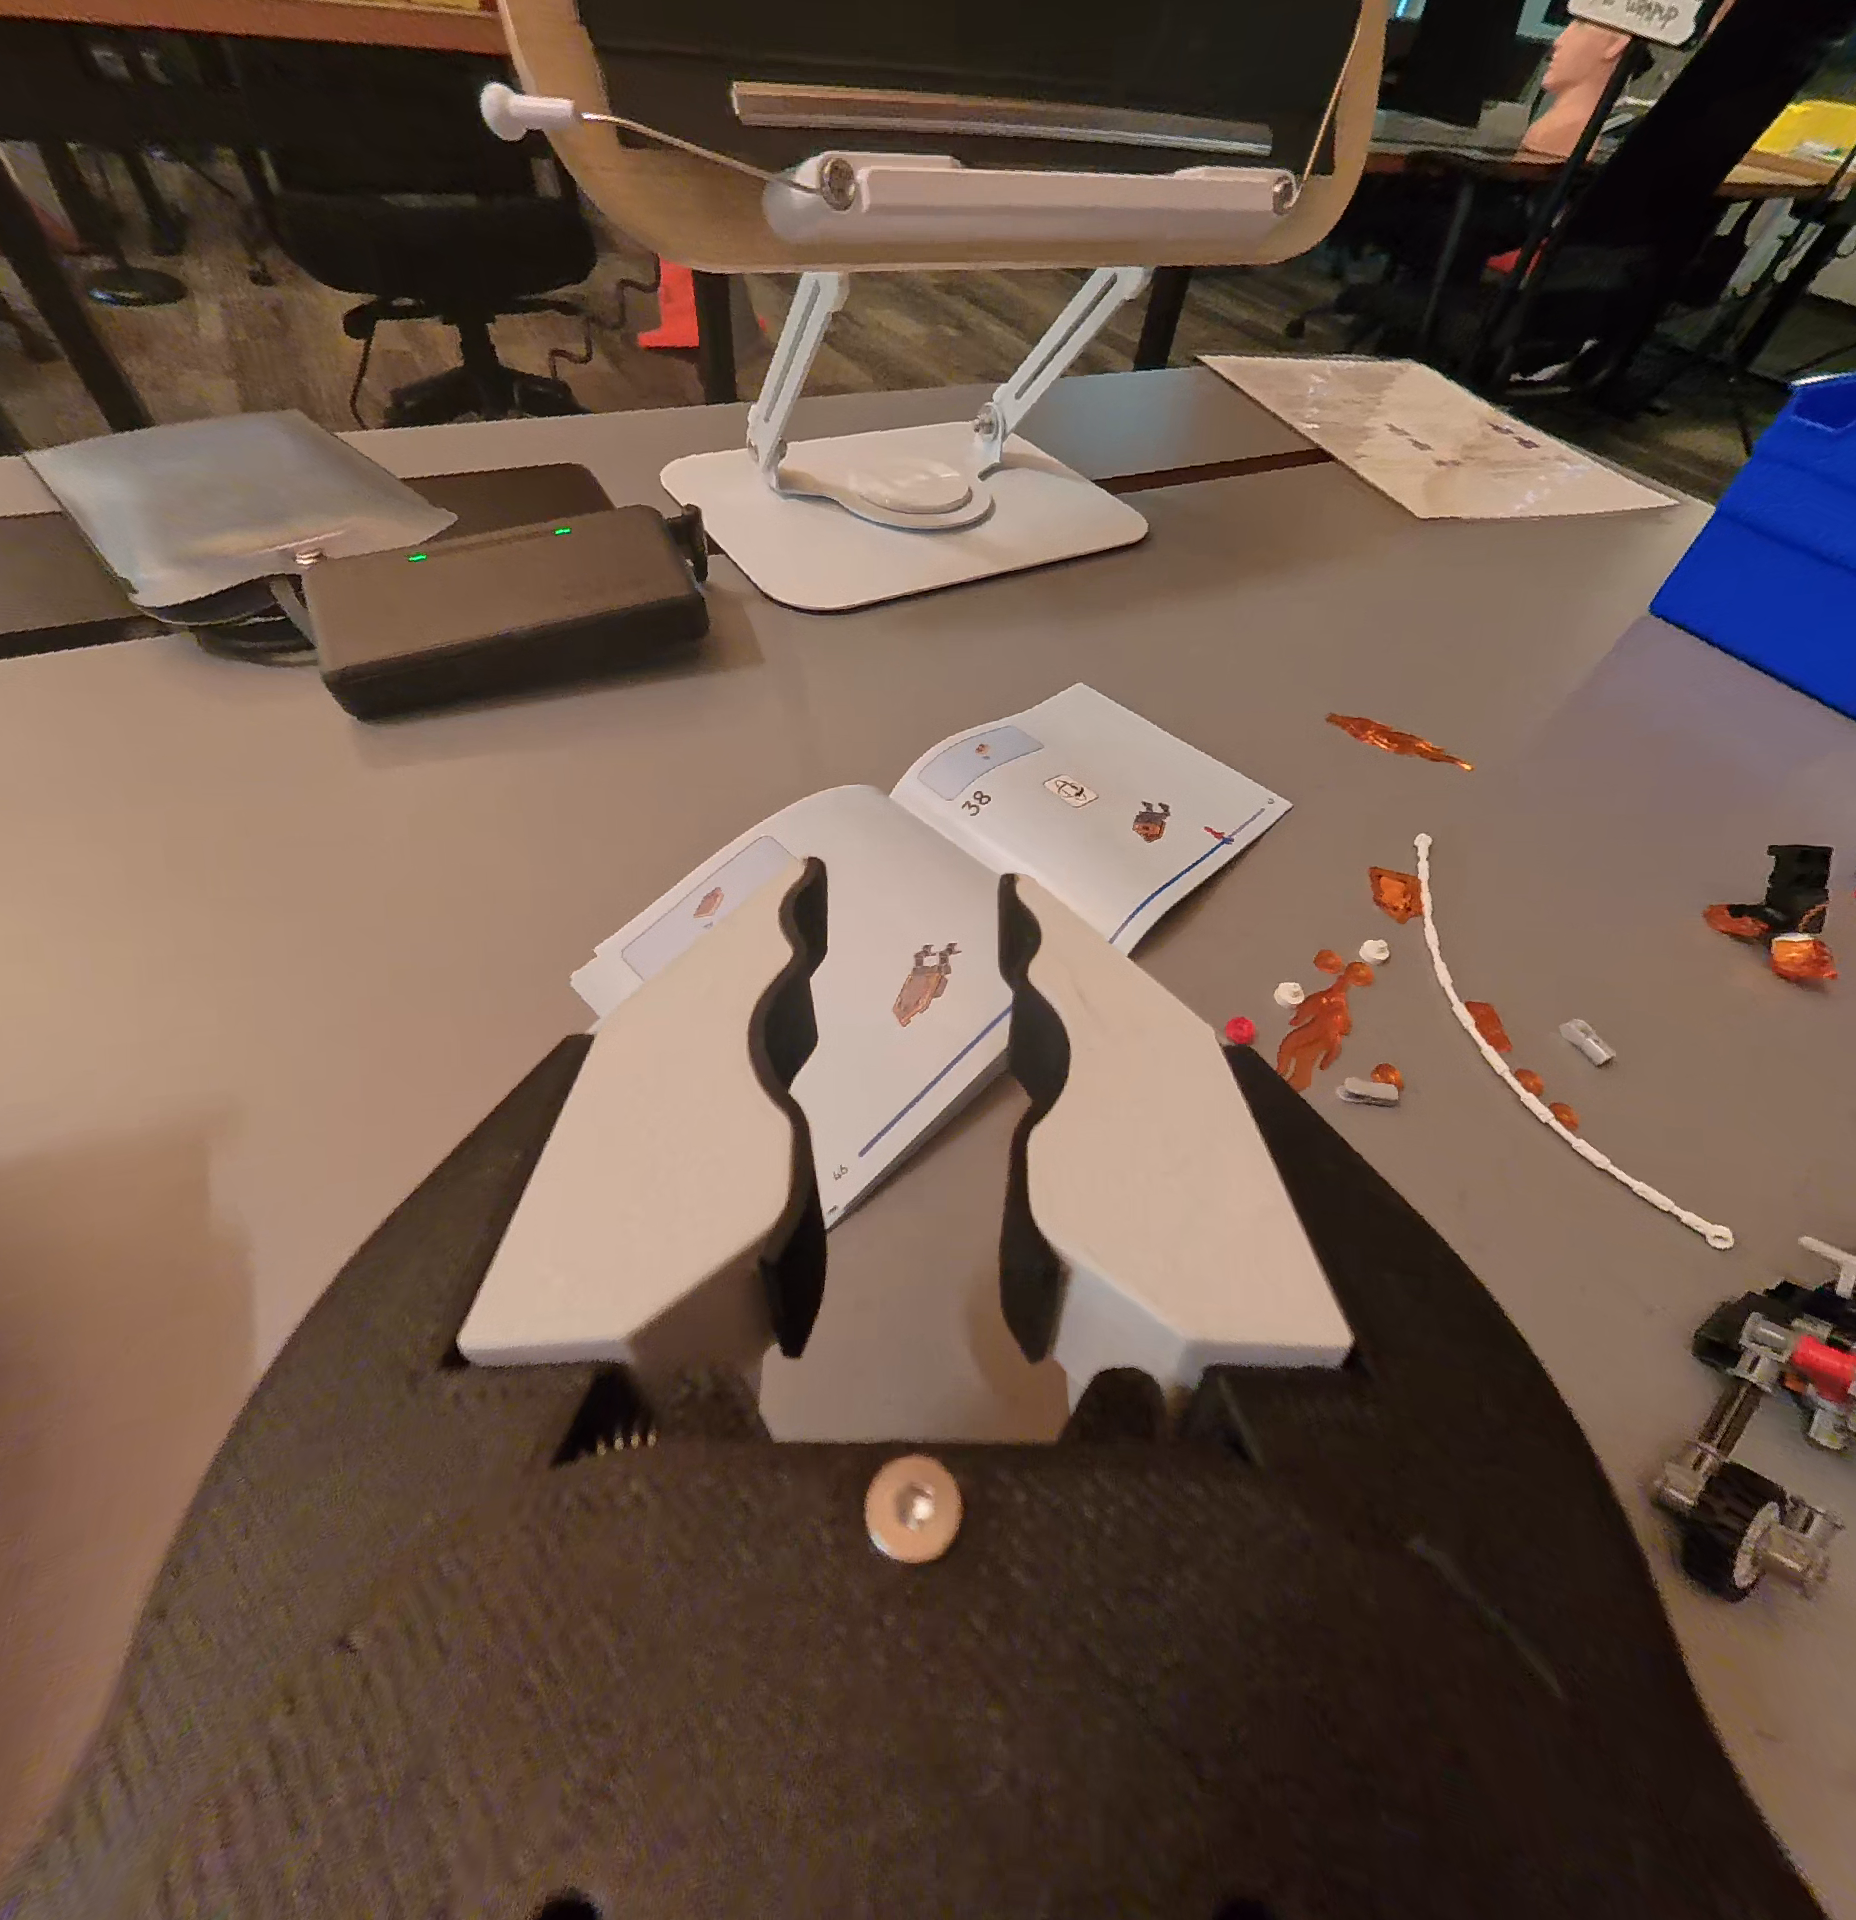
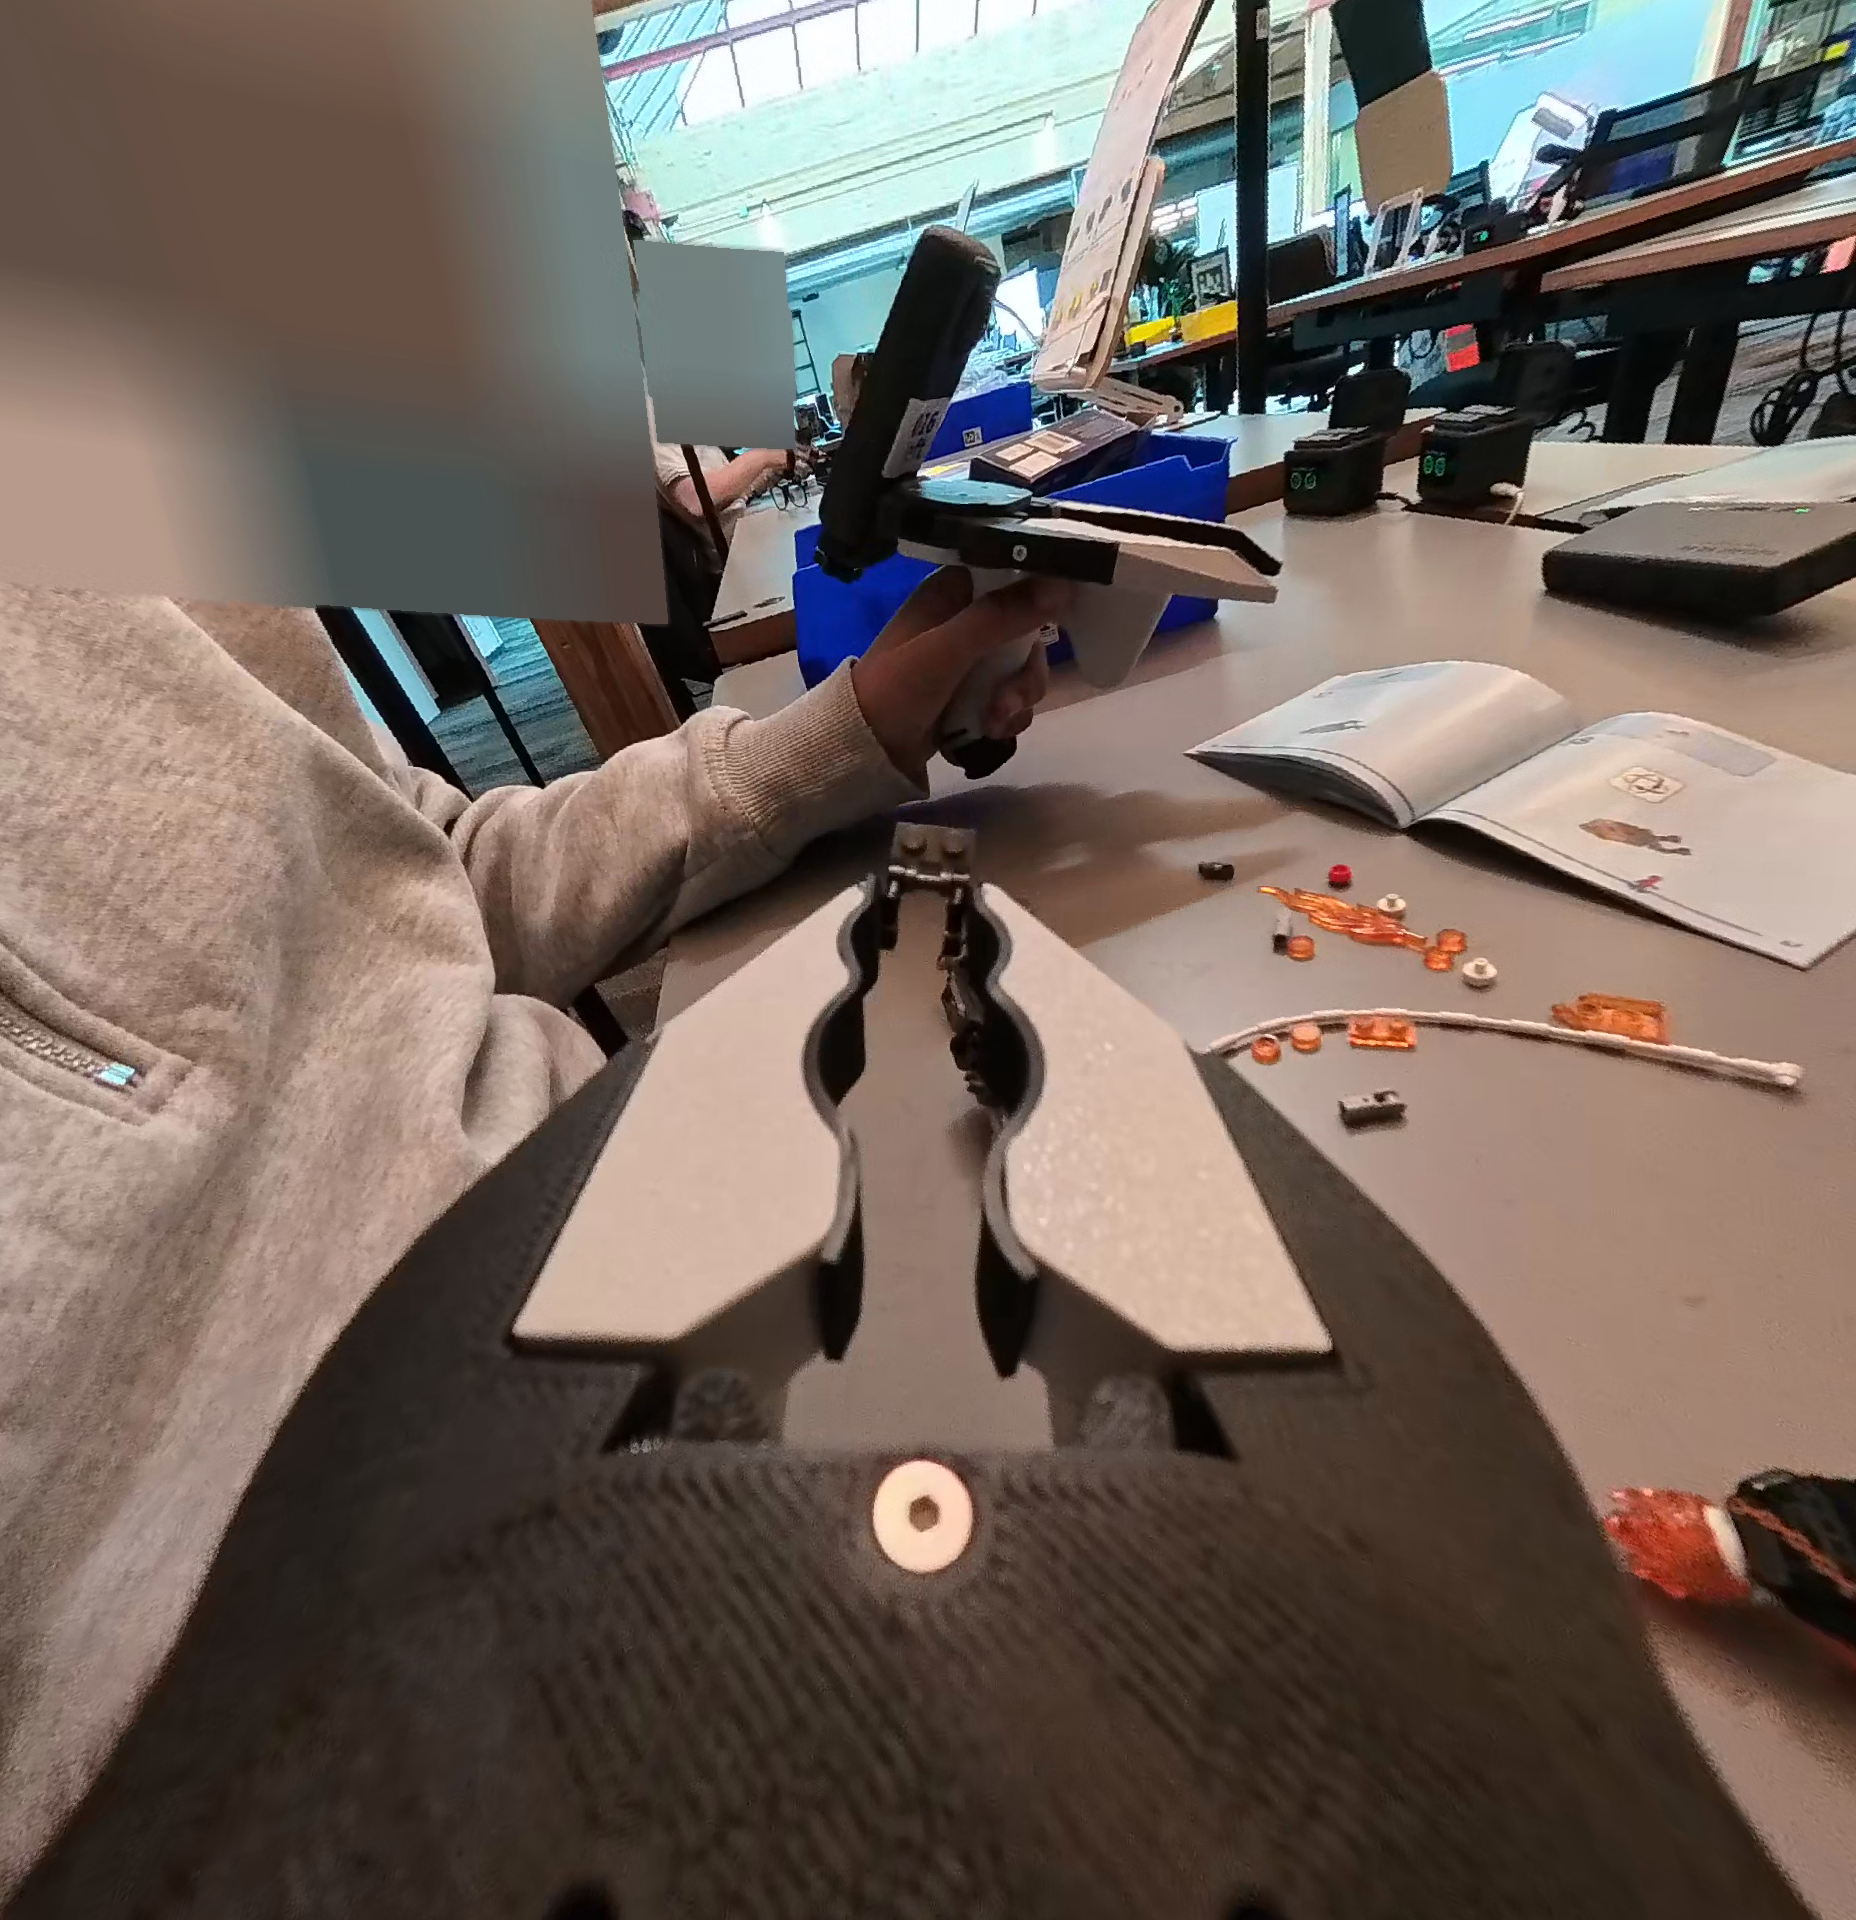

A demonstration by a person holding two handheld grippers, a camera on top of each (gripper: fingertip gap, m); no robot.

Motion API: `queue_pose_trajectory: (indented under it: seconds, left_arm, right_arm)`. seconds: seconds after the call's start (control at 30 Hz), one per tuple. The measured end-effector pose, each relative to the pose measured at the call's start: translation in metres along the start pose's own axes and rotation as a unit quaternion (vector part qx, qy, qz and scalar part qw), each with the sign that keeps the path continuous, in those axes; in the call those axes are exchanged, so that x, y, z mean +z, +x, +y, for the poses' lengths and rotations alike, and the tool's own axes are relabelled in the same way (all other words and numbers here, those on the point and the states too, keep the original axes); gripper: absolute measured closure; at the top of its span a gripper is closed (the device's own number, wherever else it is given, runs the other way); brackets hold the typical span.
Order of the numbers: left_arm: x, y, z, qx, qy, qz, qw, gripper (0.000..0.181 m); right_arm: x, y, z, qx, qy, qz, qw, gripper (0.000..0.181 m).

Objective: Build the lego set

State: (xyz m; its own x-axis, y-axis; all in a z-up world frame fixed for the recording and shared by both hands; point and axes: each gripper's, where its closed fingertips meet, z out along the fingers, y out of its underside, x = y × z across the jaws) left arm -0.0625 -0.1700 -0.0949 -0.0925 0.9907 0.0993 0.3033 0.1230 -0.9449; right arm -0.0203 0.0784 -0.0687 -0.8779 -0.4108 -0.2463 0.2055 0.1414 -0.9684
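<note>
Right wrist view shows the right gripper [image 2: 929, 894] clenched on a small dark lego sub-assembly [image 2: 934, 862], a grey studded plate at its top poking out past the fingertips, its long axis running along the fingers and pointing toward the person's grey sleeve [image 2: 633, 831]. Left gripper [image 1: 913, 883] is released, jaws parted and empty, hovering above the open instruction booklet [image 1: 1090, 821] on the bench [image 1: 384, 935]. From the left gripper, the loose parts lie off to its right: a translucent orange flame piece [image 1: 1313, 1023], small white round studs [image 1: 1373, 950], a red stud [image 1: 1239, 1031], a long white chain-like strip [image 1: 1495, 1049] curving across the bench, and a partly built black wheeled chassis [image 1: 1776, 1392] at the near right edge. The right hand appears nearer those parts, yet it is already occupied, so I judge the free left gripper would take the next piece, likely by swinging right. The white strip lies among the orange bits and could snag or get dragged. A white tablet stand [image 1: 903, 520], black power unit [image 1: 508, 603] and blue bin [image 1: 1797, 551] sit farther back, well apart from the work
</note>
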Motion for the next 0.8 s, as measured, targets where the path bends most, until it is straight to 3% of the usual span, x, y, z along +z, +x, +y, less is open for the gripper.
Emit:
queue_pose_trajectory:
  seconds: [0.53,0.8]
  left_arm:
    - [-0.001,-0.004,0.001,-0.008,0.0,-0.008,1.0,0.151]
    - [-0.007,-0.028,-0.003,-0.033,0.016,-0.067,0.997,0.164]
  right_arm:
    - [0.0,-0.001,0.002,-0.003,-0.004,0.0,1.0,0.168]
    - [-0.001,-0.001,0.002,-0.004,-0.006,0.0,1.0,0.168]
